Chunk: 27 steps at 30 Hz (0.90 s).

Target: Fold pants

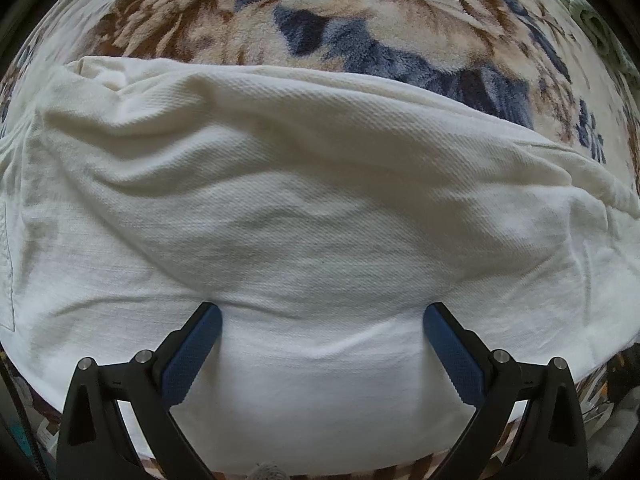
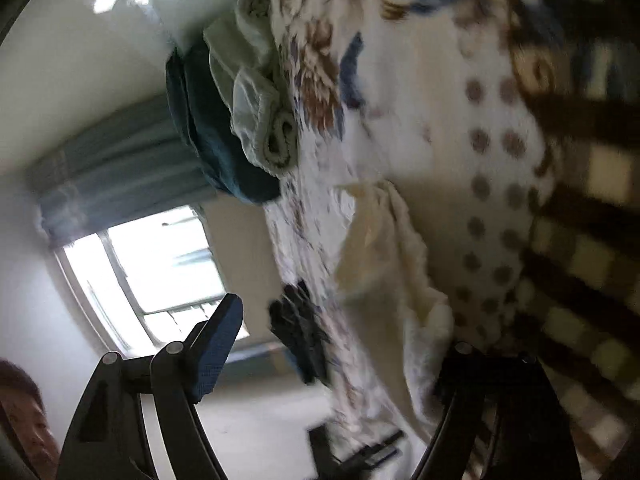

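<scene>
White pants (image 1: 304, 200) lie spread over a floral blanket (image 1: 360, 12) and fill most of the left wrist view. My left gripper (image 1: 322, 312) points down at them with its jaws wide apart. Both blue fingertips (image 1: 208, 320) rest on the cloth, with nothing pinched between them. The right wrist view is tilted and blurred. There, a cream part of the pants (image 2: 384, 264) lies rumpled on the blanket (image 2: 420, 92). My right gripper (image 2: 340, 328) is open; its left finger (image 2: 220, 344) stands free in the air, and the right one is dark beside the cloth's edge.
A pile of teal and pale green clothes (image 2: 236, 120) sits at the blanket's far edge. A dark blurred object (image 2: 296, 336) lies on the bed near the pants. Behind are a window (image 2: 160, 260) and a curtain. A person's head (image 2: 20, 412) shows at the lower left.
</scene>
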Each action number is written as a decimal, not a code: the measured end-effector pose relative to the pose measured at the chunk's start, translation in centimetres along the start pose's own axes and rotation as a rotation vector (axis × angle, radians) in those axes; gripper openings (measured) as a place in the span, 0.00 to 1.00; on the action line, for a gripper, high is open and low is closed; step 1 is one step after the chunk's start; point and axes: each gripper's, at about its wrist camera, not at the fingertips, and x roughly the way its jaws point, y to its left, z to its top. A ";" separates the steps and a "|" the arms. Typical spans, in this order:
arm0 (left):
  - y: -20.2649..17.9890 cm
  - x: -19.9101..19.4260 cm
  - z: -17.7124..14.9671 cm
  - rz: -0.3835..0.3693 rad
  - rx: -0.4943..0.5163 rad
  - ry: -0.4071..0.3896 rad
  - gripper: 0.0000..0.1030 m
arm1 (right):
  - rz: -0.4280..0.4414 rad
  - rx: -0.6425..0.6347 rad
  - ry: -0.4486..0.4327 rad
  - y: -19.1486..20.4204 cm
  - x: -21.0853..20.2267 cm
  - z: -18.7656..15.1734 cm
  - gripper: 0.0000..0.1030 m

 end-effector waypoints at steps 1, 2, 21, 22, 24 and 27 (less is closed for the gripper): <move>0.0 0.0 0.0 0.001 0.001 0.000 1.00 | -0.055 -0.012 0.026 -0.2 0.2 -0.1 0.79; 0.0 0.0 0.0 0.002 0.001 -0.001 1.00 | -0.093 -0.012 0.048 -0.3 1.1 0.1 0.79; 0.7 -1.3 0.9 -0.003 -0.012 -0.032 1.00 | -0.390 -0.116 -0.049 -1.3 4.3 1.0 0.06; 1.1 -1.8 0.9 0.001 -0.014 -0.044 1.00 | -0.394 -0.146 -0.046 -0.4 4.4 0.5 0.06; 2.7 -3.3 0.8 0.000 -0.035 -0.071 1.00 | -0.419 -0.199 -0.044 1.3 4.1 -0.5 0.05; 6.2 -5.5 0.7 -0.017 -0.087 -0.107 1.00 | -0.460 -0.324 -0.043 5.7 4.5 -3.5 0.06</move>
